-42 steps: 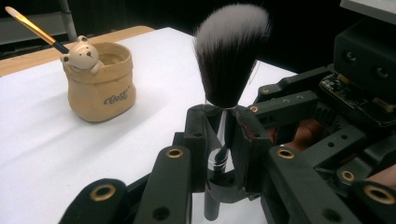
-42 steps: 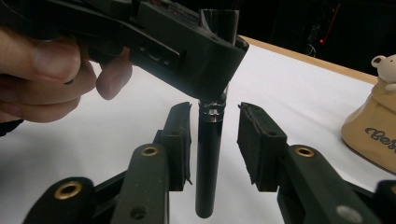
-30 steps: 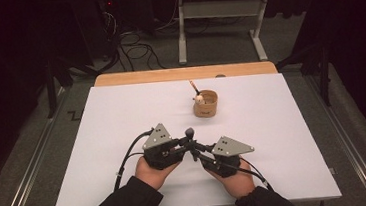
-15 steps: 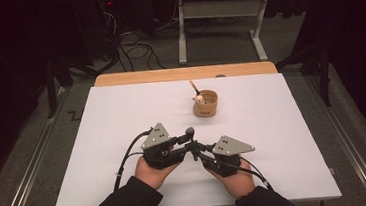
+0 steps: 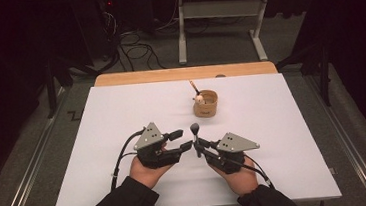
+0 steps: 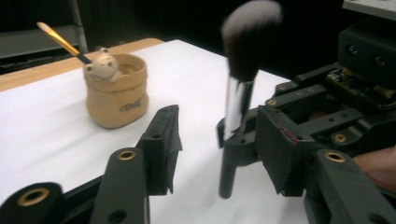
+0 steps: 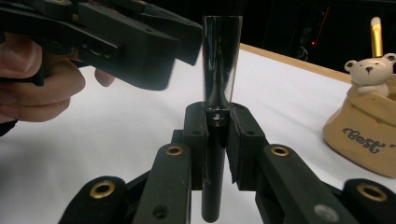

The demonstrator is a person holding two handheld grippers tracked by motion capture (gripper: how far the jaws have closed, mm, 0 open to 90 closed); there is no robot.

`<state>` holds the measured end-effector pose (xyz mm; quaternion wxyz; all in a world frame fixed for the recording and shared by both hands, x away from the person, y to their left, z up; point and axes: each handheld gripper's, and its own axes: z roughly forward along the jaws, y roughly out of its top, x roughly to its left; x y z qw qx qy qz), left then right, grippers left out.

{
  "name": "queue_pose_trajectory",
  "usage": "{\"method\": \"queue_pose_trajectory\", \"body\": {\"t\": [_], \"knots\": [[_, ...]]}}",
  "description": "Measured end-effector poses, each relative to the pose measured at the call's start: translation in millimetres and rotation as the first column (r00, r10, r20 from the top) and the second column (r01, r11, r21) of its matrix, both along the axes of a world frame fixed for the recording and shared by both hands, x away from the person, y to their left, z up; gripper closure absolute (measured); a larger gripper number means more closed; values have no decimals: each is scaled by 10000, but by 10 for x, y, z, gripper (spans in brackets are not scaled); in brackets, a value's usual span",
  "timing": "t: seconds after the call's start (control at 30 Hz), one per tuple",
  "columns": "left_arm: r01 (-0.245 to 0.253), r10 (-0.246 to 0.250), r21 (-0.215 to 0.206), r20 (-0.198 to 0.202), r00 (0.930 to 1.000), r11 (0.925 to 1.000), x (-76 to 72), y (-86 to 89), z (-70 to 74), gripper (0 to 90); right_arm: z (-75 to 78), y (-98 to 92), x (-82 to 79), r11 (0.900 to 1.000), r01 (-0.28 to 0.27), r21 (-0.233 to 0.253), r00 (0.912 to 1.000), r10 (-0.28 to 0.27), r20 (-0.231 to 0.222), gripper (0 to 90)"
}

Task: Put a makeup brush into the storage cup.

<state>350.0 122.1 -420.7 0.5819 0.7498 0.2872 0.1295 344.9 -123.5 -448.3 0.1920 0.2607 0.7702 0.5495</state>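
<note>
The brush [image 7: 218,116] had a glossy, mirror-like metal ferrule above a matt black handle, topped with soft bristles. The hand-held gripper [image 7: 217,135] looked like matt black plastic with brass-coloured rivets. The tan pot [image 6: 115,91] had a smooth ceramic-like sheen. The tabletop [image 5: 121,113] was matt white, edged in wood.

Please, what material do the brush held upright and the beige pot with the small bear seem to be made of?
The brush: dark soft bristles, a mirror-shiny ferrule that looks like metal, and a matte black handle, perhaps plastic. The right gripper clamps it. The pot: probably ceramic, matte beige, shaped like a folded sack, with printed lettering.
</note>
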Motion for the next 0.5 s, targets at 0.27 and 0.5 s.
{"method": "queue_pose_trajectory", "body": {"t": [0.27,0.5], "knots": [[-615,614,58,195,9979,9981,32,180,-18,422,35,-66,22,9998,175,114,9998,-176,79,805],[-1157,1149,174,413,9925,9931,27,300,-38,339,69,-132,38,9993,312,181,9993,-316,207,805]]}}
